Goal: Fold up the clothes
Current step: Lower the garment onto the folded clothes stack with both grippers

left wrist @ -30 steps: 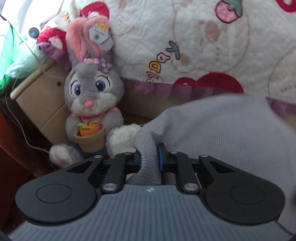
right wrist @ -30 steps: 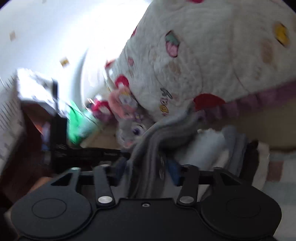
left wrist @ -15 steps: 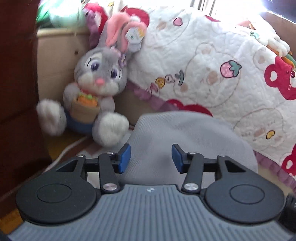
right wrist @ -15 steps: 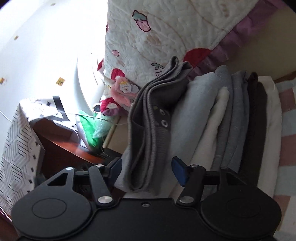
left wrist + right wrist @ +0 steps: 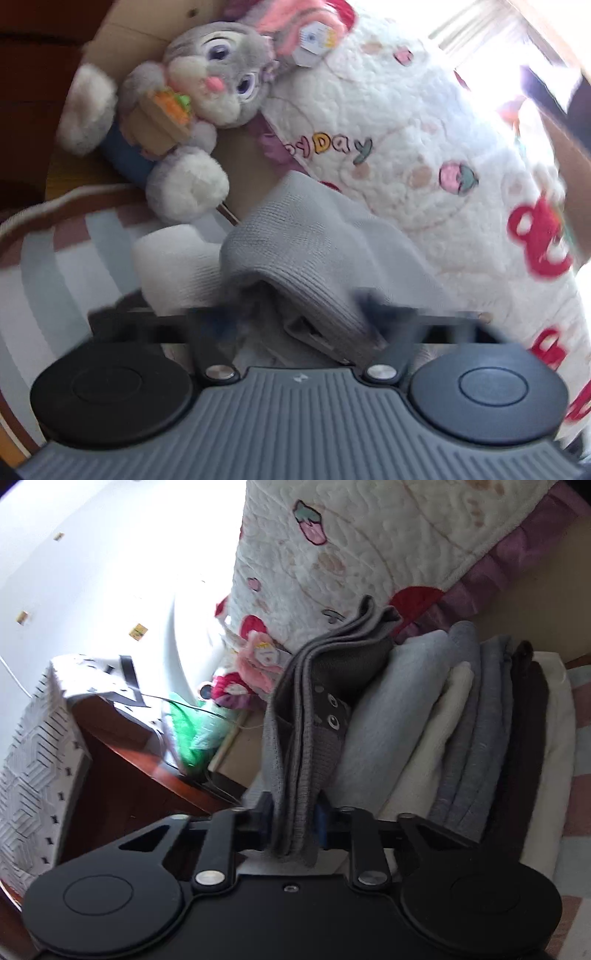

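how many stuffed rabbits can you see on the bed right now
1. The gray stuffed rabbit sits at the upper left of the left wrist view, leaning against the white quilt. Others may be hidden behind the quilt.

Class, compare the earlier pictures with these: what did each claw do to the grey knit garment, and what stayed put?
The right claw, open before, closes on the folded grey knit garment. The left claw let go, rolled, and closes around its fold again. The folded clothes stack and grey plush rabbit stayed.
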Motion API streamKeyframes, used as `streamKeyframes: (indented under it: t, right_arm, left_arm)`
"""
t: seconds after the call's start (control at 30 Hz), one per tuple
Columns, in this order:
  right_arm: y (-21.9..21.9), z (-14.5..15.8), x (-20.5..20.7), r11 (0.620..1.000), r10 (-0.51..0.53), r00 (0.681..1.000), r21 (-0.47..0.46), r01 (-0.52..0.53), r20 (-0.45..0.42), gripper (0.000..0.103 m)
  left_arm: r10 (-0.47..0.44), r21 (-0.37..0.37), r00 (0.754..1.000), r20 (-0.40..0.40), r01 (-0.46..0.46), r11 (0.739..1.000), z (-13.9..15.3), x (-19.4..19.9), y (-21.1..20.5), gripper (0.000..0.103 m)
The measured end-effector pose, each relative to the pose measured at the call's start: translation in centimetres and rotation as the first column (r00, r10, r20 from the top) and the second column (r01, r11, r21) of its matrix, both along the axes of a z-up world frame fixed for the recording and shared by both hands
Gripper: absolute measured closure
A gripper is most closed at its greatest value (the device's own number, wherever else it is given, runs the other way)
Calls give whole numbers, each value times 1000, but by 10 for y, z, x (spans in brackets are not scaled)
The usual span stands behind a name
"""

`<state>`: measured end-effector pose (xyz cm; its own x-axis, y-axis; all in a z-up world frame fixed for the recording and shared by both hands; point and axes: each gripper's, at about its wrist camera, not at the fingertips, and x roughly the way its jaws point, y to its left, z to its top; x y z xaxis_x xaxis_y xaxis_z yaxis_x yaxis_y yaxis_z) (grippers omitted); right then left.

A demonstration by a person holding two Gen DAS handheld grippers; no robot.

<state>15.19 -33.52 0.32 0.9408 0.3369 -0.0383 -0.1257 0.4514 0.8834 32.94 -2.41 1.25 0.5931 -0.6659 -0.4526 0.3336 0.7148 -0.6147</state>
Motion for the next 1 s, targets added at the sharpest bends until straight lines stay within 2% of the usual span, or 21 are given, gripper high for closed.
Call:
streamKeyframes:
  t: [0.03,0.1,0.17,0.23,0.27,0.33,0.4,0.47,0.5,0.53,0.57,0.6,0.63,0.67,0.7,0.73,0.77,0.83,0.87,0.93,1.0]
  right_arm:
    - [-4,-2,0,993,46,999,109,-49,28,84]
    - [-9,-5,0,950,117,991,283,-132,71,85]
    - [-6,-1,-1,927,154,985,334,-171,78,85]
    - [1,0,2,903,203,978,378,-204,43,85]
    - [5,-1,4,907,223,975,365,-208,0,85]
    - [13,-3,9,931,251,964,297,-214,-92,85]
    - [15,-4,12,938,287,948,243,-248,-140,82]
    - [12,0,12,934,334,929,188,-303,-163,78]
    - [7,4,10,932,353,920,148,-331,-171,71]
    - [1,8,7,934,356,918,111,-341,-177,64]
    - [-8,13,-2,949,314,934,73,-305,-170,50]
    - [-18,17,-13,970,244,959,37,-241,-144,43]
    - [-29,22,-22,985,174,979,13,-173,-108,41]
    - [-39,24,-31,994,113,991,4,-113,-70,40]
    - [-47,21,-34,997,73,997,26,-72,-37,40]
    - [-52,17,-34,998,43,999,54,-41,-21,40]
    - [-54,12,-34,997,10,1000,77,-9,-13,40]
    - [-50,6,-33,997,-47,999,69,48,-16,40]
    - [-46,6,-30,997,-57,998,47,59,-28,41]
    - [-44,6,-29,997,-74,997,23,74,-11,42]
    - [-43,7,-31,996,-87,996,10,87,23,42]
  left_arm:
    - [7,45,999,37,-8,999,10,-3,-5,76]
    - [32,103,992,124,-45,994,36,-13,-11,77]
    - [57,150,976,211,-90,985,62,-23,-16,76]
    - [65,261,983,172,-109,959,70,-17,-26,72]
    - [71,325,988,141,-113,939,72,-13,-32,64]
    - [113,462,992,46,-122,878,64,-6,-41,62]
    - [138,535,988,66,-152,831,59,-13,-45,62]
    - [138,599,974,178,-219,770,62,-32,-49,46]
    - [112,646,958,262,-261,718,65,-44,-55,38]
    - [67,684,936,345,-300,664,68,-57,-62,21]
    - [18,709,910,413,-334,621,71,-68,-68,16]
    - [-29,719,882,470,-364,592,74,-78,-73,16]
    - [-71,712,856,512,-377,593,79,-85,-77,16]
    - [-102,694,839,534,-367,619,85,-90,-79,16]
    - [-123,667,834,538,-331,668,91,-92,-79,16]
    - [-135,621,840,525,-270,736,97,-89,-79,16]
    - [-134,559,859,494,-196,806,102,-83,-77,16]
    - [-126,412,904,408,-59,909,106,-65,-78,16]
    - [-132,370,919,371,-16,929,105,-54,-82,16]
    - [-155,366,936,316,31,930,101,-32,-99,20]
    - [-235,417,953,190,138,898,86,-11,-117,33]
